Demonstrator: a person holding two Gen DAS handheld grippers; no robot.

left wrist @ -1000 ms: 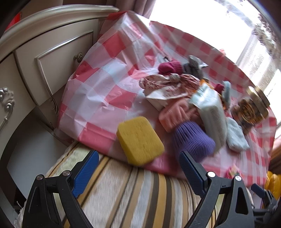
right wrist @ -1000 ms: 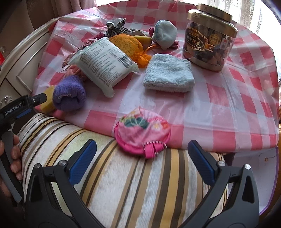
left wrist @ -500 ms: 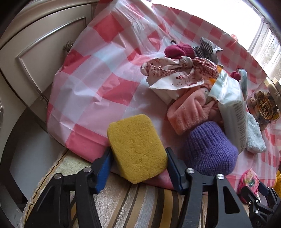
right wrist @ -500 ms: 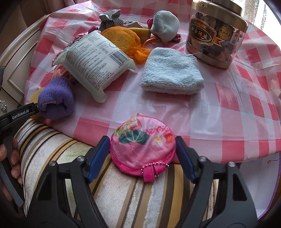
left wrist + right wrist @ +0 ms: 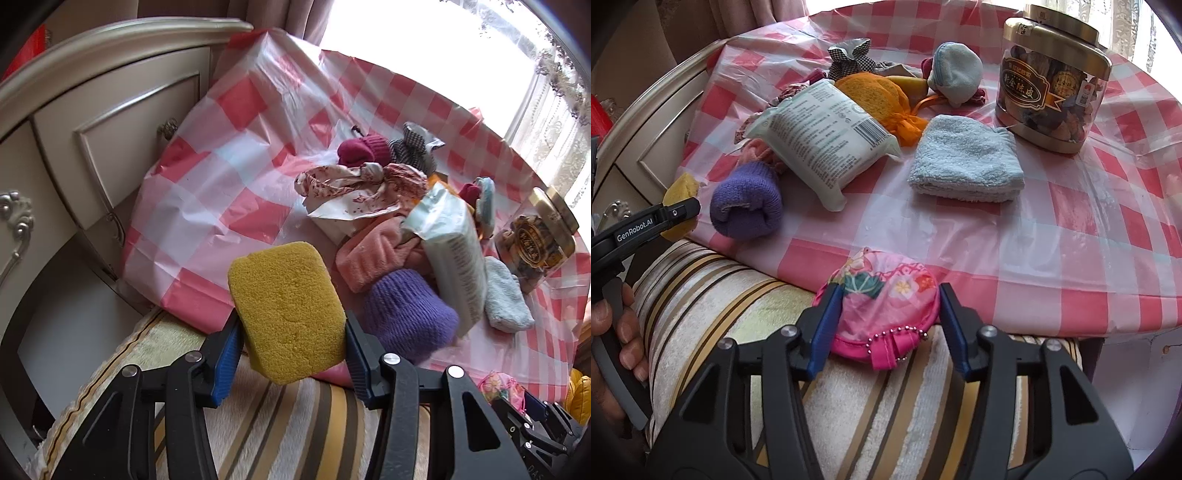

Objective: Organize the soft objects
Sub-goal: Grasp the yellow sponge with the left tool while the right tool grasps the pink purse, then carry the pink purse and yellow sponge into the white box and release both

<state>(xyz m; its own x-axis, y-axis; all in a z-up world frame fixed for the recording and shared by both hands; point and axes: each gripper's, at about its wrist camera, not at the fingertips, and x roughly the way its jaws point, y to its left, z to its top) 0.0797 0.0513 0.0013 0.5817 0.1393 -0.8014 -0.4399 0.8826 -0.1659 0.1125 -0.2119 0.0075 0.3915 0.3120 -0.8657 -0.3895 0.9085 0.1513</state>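
Observation:
My left gripper (image 5: 291, 328) is shut on a yellow sponge (image 5: 288, 310) and holds it lifted over the near edge of the red-checked table (image 5: 207, 192). My right gripper (image 5: 886, 314) is shut on a pink floral pouch (image 5: 886, 306) at the table's front edge, above a striped cushion (image 5: 768, 332). A pile of soft things lies on the table: a purple knit roll (image 5: 746, 206), a white packet (image 5: 823, 140), a folded light-blue towel (image 5: 964, 162), an orange net bundle (image 5: 882, 99), a pink cloth (image 5: 373, 254) and a patterned scarf (image 5: 354, 184).
A gold-lidded jar (image 5: 1052, 85) stands at the back right of the table. A cream cabinet with drawers (image 5: 92, 122) stands left of the table. A pale-blue sock ball (image 5: 956, 74) and a checked cloth (image 5: 849, 59) lie at the back. A bright window is behind.
Both grippers moved in and closed: the left on the yellow sponge, which now stands lifted off the table edge, the right on the pink pouch.

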